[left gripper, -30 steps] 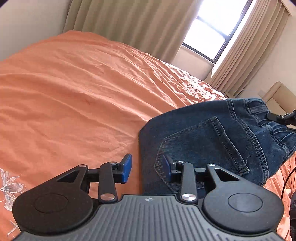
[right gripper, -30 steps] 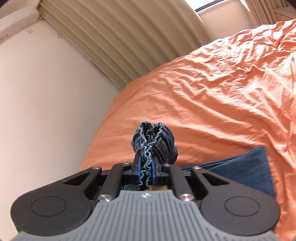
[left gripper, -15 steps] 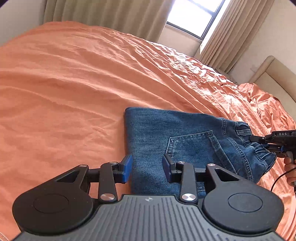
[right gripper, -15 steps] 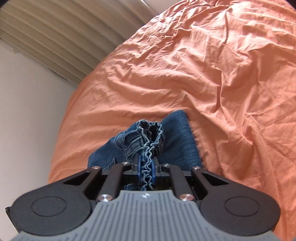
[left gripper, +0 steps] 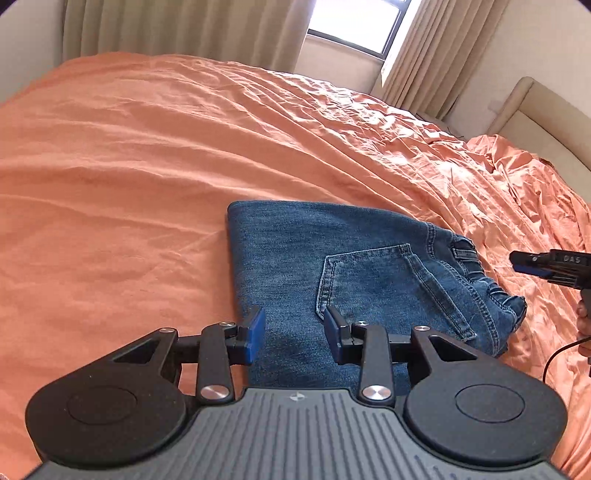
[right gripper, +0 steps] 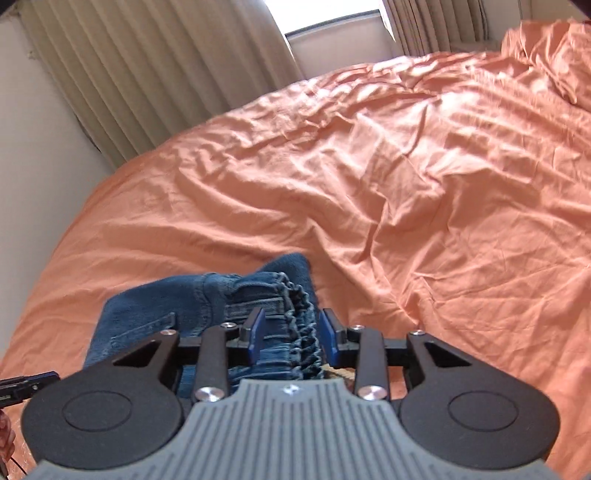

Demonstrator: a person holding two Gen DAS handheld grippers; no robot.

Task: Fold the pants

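Folded pants (left gripper: 332, 266) lying on a bed (left gripper: 129, 177), a gripper at each end.

In the left wrist view, the pants lie at the middle, with the bedspread around them. The left gripper (left gripper: 294, 334) hangs over their near edge at 6 o'clock, jaws apart. The waistband (left gripper: 491, 291) points to 3 o'clock, where the right gripper (left gripper: 517, 261) stands just beside it. Curtains (left gripper: 184, 29) and a window (left gripper: 354, 22) stand behind the bed at 12 o'clock, a headboard (left gripper: 546, 122) at 2 o'clock.

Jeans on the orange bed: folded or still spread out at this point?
Folded. The jeans lie as a compact rectangle on the orange bedspread, back pocket up, elastic waistband at one end; no legs extend.
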